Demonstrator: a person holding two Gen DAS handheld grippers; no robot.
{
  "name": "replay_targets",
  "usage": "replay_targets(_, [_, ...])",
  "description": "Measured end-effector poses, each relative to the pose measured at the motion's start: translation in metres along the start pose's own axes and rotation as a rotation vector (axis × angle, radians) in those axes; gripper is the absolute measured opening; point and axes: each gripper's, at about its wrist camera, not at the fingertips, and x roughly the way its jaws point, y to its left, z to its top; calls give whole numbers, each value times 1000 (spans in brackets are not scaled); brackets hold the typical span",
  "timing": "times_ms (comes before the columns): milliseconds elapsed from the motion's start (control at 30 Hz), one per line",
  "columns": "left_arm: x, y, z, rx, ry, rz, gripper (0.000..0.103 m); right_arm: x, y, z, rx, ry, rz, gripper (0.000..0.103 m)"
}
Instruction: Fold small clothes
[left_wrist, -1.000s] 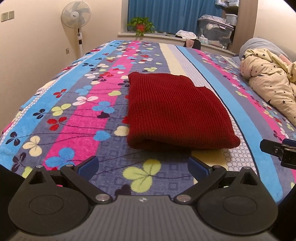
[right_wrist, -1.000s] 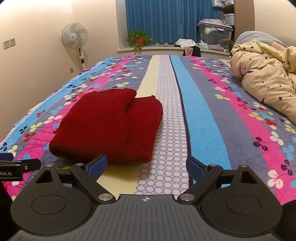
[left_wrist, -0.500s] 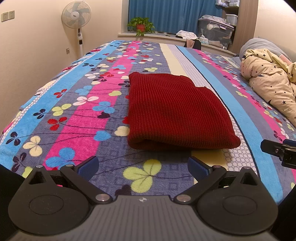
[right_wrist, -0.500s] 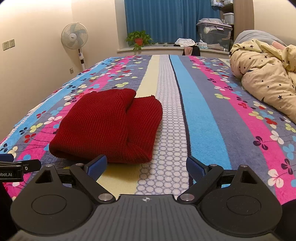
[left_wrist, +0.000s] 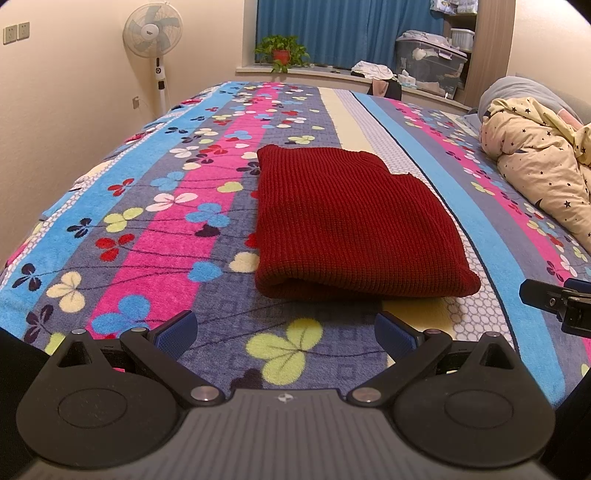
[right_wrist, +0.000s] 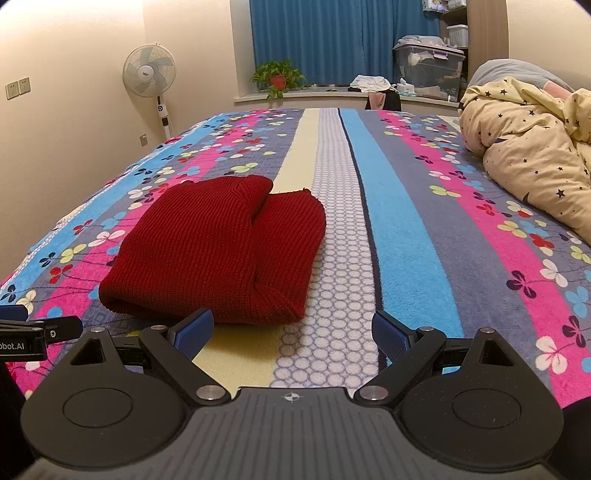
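Just one folded red sweater (left_wrist: 354, 225) lies on the bedspread (left_wrist: 147, 221); both grippers' fingers (left_wrist: 175, 334) gape wide, seemingly empty.

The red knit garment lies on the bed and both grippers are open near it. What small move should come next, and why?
Probably nothing more than easing both grippers back. The red knit garment already lies folded in a compact stack on the bedspread. The left gripper and the right gripper are open, empty and short of its near edge. The far layers sit slightly uneven, so squaring them is optional.
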Motion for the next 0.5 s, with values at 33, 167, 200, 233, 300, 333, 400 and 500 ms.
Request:
replay_targets(33, [0,0,0,0,0,0,102,0,0,0,0,0,0,93])
replay_targets(167, [0,0,0,1,-1,0,102,0,1,0,1,1,0,93])
replay_targets(200, [0,0,1,2,-2,0,102,0,1,0,1,0,0,93])
replay_targets(233, [0,0,1,3,-2,0,102,0,1,0,1,1,0,93])
replay_targets(300, [0,0,1,1,-2,1,102,0,1,0,1,1,1,93])
replay_targets(333, [0,0,1,2,-2,1,102,0,1,0,1,2,1,93])
replay_targets(400, [0,0,1,2,-2,1,102,0,1,0,1,1,0,93])
replay_targets(500, [0,-1,1,2,-1,1,102,-1,2,0,2,1,1,93])
